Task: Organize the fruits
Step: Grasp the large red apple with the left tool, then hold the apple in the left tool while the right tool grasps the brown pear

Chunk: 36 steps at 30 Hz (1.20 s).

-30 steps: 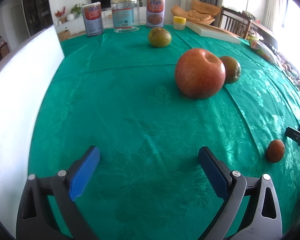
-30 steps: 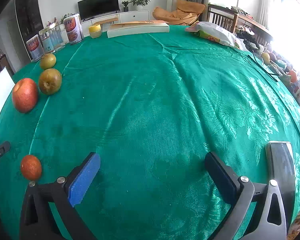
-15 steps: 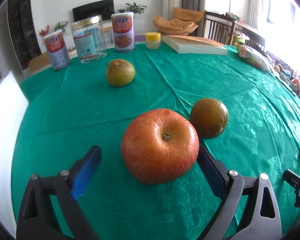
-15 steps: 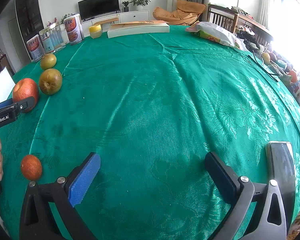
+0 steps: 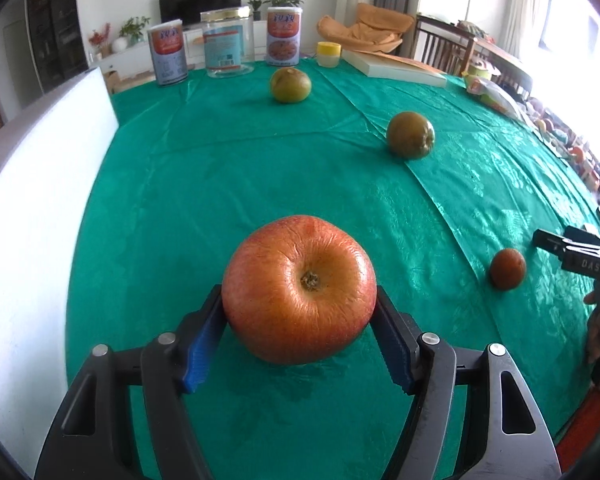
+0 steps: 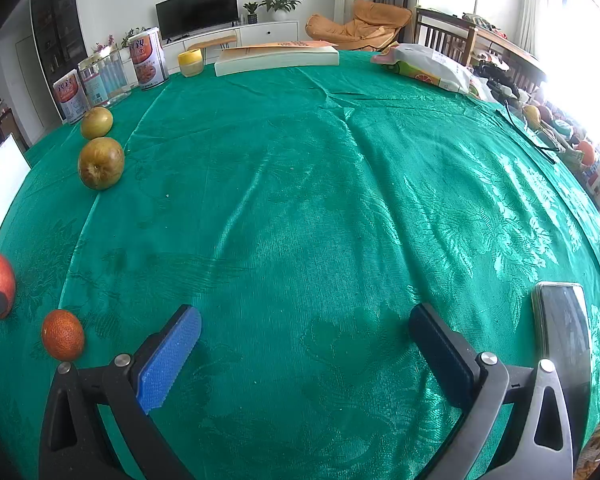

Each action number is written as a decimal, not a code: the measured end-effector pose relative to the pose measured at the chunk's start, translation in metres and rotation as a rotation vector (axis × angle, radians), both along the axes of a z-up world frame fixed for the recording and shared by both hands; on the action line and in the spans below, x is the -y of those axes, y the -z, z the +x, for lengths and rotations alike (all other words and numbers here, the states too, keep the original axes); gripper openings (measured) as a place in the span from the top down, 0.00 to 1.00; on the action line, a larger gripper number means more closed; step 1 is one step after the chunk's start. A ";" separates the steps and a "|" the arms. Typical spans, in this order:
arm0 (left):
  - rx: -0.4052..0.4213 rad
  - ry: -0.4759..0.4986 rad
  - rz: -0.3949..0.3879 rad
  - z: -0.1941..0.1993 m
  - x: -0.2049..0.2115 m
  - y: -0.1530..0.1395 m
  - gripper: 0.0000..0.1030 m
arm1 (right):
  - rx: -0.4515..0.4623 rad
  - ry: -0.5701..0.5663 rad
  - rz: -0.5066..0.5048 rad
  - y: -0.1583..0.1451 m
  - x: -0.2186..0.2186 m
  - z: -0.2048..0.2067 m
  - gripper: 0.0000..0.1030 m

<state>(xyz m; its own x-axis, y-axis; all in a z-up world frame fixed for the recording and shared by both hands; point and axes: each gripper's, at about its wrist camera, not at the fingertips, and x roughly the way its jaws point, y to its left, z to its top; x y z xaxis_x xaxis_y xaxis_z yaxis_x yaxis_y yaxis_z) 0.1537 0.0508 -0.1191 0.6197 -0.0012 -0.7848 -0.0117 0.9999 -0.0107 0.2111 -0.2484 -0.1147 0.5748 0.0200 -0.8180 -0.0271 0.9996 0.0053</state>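
Green damask cloth (image 6: 300, 200) covered the round table, with a living room behind it: a television, house plants and an orange armchair. We had our left gripper (image 5: 300, 332) around the red apple (image 5: 300, 290), one blue pad against each flank and the jaws closing on it, so that the widest part of the fruit sat between them and could not roll out. The apple seemed to rest just above the cloth or barely on it; we could not tell which. Its stem pit faced the camera.

Our right gripper (image 6: 304, 344) hung wide apart with nothing between its pads, over a bare stretch of cloth, and we judged it was kept clear so the left had room to work. The small reddish orange (image 6: 63, 335) lay just beside its left pad, an easy next pick for that hand.

Two brownish-green fruits (image 5: 411, 135) (image 5: 290, 85) stood well apart from each other farther up the table, scattered rather than grouped, which told us the sorting was at an early stage. Three canisters (image 5: 228, 42), a yellow cup (image 5: 328, 54) and a book (image 5: 392, 68) lined the far edge, out of the way. A white board (image 5: 32, 208) ran along the left.
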 end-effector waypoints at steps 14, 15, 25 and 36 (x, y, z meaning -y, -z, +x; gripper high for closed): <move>-0.025 -0.070 0.014 0.015 -0.007 0.016 0.07 | 0.000 -0.001 0.000 0.000 0.000 0.000 0.00; -0.026 -0.070 0.014 0.015 -0.007 0.016 0.06 | 0.000 -0.001 0.000 0.000 0.000 0.000 0.00; -0.027 -0.071 0.016 0.015 -0.007 0.017 0.05 | 0.000 -0.001 0.000 0.000 0.000 0.000 0.00; -0.027 -0.071 0.016 0.016 -0.007 0.017 0.04 | 0.000 -0.001 0.000 0.000 0.000 0.000 0.00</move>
<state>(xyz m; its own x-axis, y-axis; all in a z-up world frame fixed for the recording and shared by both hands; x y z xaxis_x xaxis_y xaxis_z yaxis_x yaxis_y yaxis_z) 0.1692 0.0581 -0.1361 0.5960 0.0541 -0.8011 -0.0823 0.9966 0.0061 0.2109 -0.2485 -0.1149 0.5747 0.0202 -0.8181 -0.0279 0.9996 0.0051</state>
